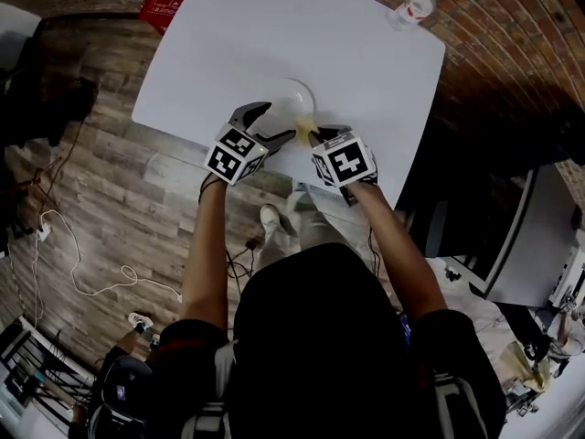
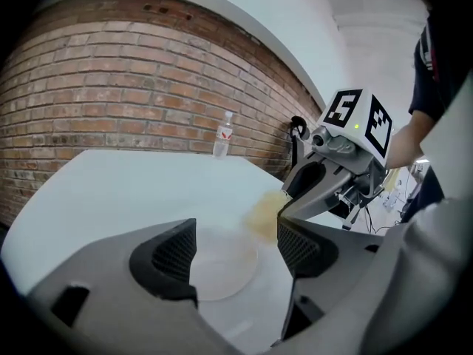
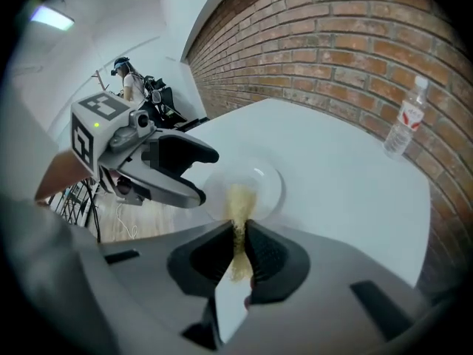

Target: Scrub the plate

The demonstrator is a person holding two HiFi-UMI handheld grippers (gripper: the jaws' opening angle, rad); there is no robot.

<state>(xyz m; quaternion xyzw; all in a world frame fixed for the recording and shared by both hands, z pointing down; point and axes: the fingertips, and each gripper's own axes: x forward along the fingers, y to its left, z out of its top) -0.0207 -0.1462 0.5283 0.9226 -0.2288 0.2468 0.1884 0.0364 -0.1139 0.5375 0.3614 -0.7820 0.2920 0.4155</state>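
Note:
A white plate [image 1: 291, 97] lies on the white table [image 1: 228, 53], near its front edge. My left gripper [image 1: 277, 122] hovers open over the plate's near rim. The plate [image 2: 222, 263] shows between its spread jaws in the left gripper view, and nothing is gripped. My right gripper [image 1: 315, 135] is shut on a yellowish scrubbing sponge [image 1: 306, 122]. The sponge's tip [image 3: 240, 198] reaches over the near side of the plate [image 3: 259, 180]. The same sponge [image 2: 266, 211] appears at the plate's right edge in the left gripper view.
A clear water bottle [image 1: 413, 7] with a red label stands at the table's far right corner by the brick wall. A red box [image 1: 167, 3] sits on the floor beyond the table's left side. Cables lie on the wooden floor [image 1: 101, 208].

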